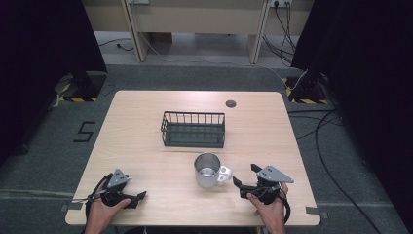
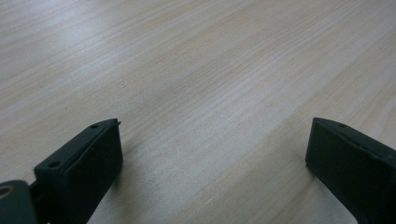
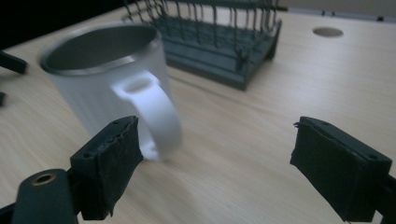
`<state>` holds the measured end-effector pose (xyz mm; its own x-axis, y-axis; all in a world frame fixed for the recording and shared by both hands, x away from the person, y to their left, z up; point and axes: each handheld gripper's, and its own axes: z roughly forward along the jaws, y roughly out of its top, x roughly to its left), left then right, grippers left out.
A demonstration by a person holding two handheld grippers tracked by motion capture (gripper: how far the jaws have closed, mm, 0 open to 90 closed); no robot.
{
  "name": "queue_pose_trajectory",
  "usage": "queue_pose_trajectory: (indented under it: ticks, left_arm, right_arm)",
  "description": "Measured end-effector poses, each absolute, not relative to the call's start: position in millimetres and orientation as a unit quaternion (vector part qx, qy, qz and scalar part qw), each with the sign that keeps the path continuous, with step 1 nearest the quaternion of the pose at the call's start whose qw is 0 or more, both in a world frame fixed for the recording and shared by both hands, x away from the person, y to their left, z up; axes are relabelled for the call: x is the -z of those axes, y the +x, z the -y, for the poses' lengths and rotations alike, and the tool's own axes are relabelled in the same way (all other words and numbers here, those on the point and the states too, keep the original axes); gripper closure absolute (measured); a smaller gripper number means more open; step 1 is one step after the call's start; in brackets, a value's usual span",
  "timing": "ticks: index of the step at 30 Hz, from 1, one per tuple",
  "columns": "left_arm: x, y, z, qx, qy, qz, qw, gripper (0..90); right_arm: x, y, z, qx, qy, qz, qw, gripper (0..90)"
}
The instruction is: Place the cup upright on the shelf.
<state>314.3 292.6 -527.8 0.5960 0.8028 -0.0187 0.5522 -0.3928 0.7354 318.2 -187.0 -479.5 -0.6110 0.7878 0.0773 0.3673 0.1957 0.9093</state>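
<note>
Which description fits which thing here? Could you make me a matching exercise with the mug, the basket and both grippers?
1. mug
2. wire basket
3. left gripper
4. right gripper

A. dark, beyond the mug at mid-table
B. open over bare wood
C. silvery, with a white handle
D. open, beside the mug's handle

Pairs: 1-C, 2-A, 3-B, 4-D

mug [image 1: 208,170] | metal, white handle | upright | table centre, before basket [image 1: 193,129]
</note>
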Motion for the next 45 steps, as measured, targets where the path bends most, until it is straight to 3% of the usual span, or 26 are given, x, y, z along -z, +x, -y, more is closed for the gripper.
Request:
queue_pose_trajectory:
  ticks: [19, 45]
  left_arm:
    - [528, 314, -293, -0.173, 0.816, -0.415, 0.363, 3.1]
    - [528, 314, -293, -0.173, 0.816, -0.415, 0.362, 3.1]
  right_arm:
    - [463, 322, 145, -0.577, 0.298, -0.736, 0.191, 15.0]
    - [477, 347, 119, -0.572, 0.252, -0.763, 0.165, 13.4]
